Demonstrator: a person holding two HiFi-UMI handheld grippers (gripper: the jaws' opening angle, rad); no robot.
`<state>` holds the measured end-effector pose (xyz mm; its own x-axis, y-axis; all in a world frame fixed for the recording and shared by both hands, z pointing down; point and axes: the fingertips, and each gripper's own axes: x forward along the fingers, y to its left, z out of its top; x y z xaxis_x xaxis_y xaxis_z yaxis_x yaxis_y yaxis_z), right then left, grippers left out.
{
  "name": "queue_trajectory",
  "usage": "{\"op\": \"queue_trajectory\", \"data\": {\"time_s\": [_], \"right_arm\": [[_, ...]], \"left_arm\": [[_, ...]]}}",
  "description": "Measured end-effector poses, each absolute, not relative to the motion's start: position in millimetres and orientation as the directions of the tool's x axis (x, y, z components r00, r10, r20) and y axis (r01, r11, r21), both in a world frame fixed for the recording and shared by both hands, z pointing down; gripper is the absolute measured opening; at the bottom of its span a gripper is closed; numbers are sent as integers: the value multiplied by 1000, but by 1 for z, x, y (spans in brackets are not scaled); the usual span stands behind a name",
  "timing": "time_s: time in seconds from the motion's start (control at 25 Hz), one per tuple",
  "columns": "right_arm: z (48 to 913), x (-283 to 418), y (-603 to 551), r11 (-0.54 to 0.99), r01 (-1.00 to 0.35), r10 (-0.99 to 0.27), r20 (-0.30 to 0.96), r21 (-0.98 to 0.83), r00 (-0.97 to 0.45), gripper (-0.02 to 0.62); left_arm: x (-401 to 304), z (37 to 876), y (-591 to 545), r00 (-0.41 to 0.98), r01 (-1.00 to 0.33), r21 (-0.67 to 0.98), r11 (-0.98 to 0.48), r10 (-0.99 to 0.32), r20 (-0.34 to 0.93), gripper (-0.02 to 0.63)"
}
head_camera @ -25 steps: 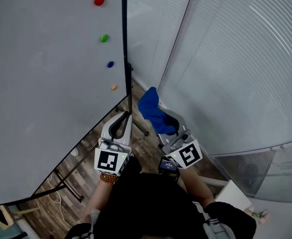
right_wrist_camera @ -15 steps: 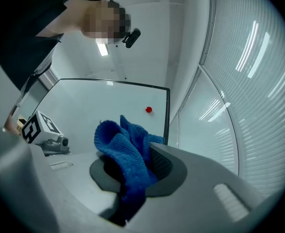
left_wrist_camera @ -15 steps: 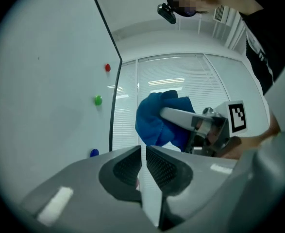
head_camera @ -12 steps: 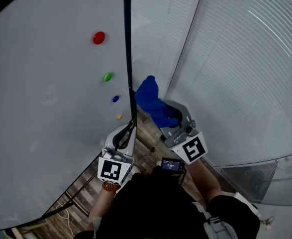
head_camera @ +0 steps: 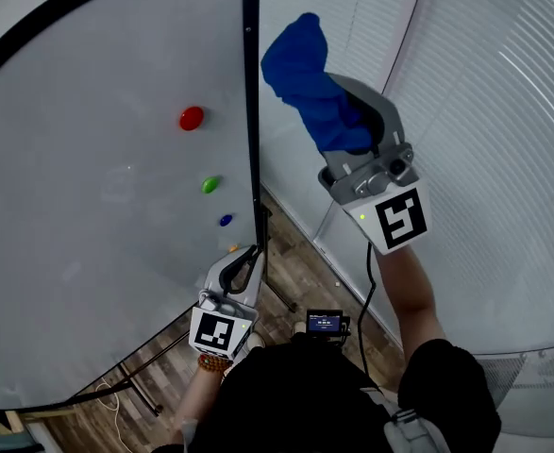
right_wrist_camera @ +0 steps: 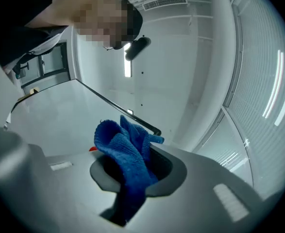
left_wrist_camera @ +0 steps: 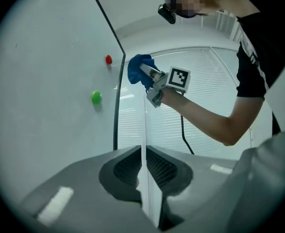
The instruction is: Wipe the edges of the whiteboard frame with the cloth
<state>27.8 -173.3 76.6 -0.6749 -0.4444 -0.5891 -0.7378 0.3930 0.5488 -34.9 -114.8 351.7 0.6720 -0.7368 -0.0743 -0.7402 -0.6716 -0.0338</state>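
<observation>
Frosted glass walls (head_camera: 503, 159) are seen behind. The right tongs (head_camera: 350, 111) are clamped on the blue cloth (head_camera: 300, 64), which is held just beside the black whiteboard frame (head_camera: 250, 111). Well below them, the left tongs (head_camera: 246, 258) are closed on nothing, near the frame's lower stretch.

A red magnet (head_camera: 192, 118), green magnet (head_camera: 210, 185), blue magnet (head_camera: 226, 220) and perhaps an orange magnet (head_camera: 233, 248) line up above the plank floor (head_camera: 295, 272).
</observation>
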Motion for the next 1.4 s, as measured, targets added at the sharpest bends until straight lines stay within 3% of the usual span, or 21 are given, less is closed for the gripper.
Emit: {"op": "queue_trajectory", "data": {"time_s": [0.36,0.88,1.4], "right_arm": [[9,51,-237,535,-701,-328,-649,471,-686,78],[-28,11,-240,756,-496,-147,-628,427,-764,77],[-23,1,-233,838,-402,-113,-602,370,-790,69]], "left_arm": [[-17,358,-134,624,-782,-51,-622,-780,-52,15],[-2,357,-142,606,-795,-63,-603,-795,-37,15],[7,359,-146,631,-775,-77,-628,-775,-32,15]]}}
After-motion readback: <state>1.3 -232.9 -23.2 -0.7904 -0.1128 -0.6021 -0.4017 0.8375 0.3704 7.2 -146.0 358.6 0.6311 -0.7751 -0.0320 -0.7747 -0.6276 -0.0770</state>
